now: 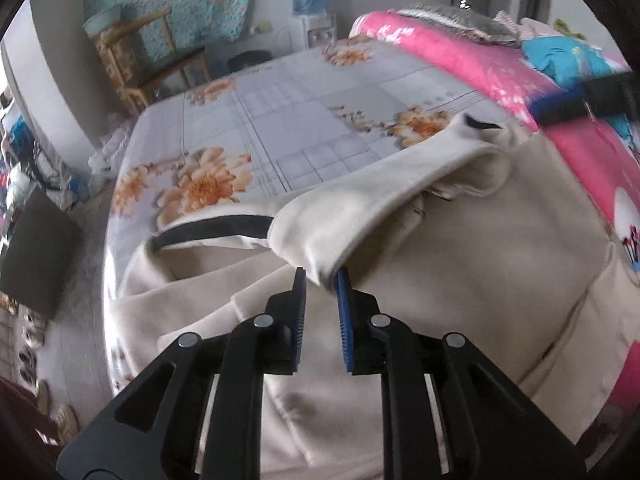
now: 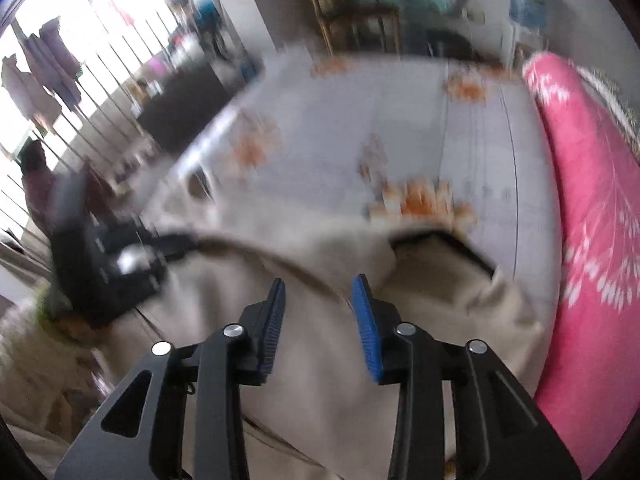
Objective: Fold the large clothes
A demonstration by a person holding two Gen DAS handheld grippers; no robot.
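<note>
A large cream garment (image 1: 460, 264) with dark trim lies spread on the flowered bed sheet (image 1: 304, 112). My left gripper (image 1: 322, 280) is shut on a cream sleeve (image 1: 372, 200) and holds it lifted across the garment. In the blurred right wrist view the garment (image 2: 304, 320) lies under my right gripper (image 2: 319, 286), which is open and empty just above the cloth. The left gripper shows there as a dark shape (image 2: 108, 264) at the left, holding the sleeve edge.
A pink flowered quilt (image 1: 460, 60) runs along the bed's right side, also in the right wrist view (image 2: 592, 220). A wooden chair (image 1: 136, 60) and a water dispenser (image 1: 308, 8) stand beyond the bed. A dark box (image 1: 36, 252) and shoes are on the floor at left.
</note>
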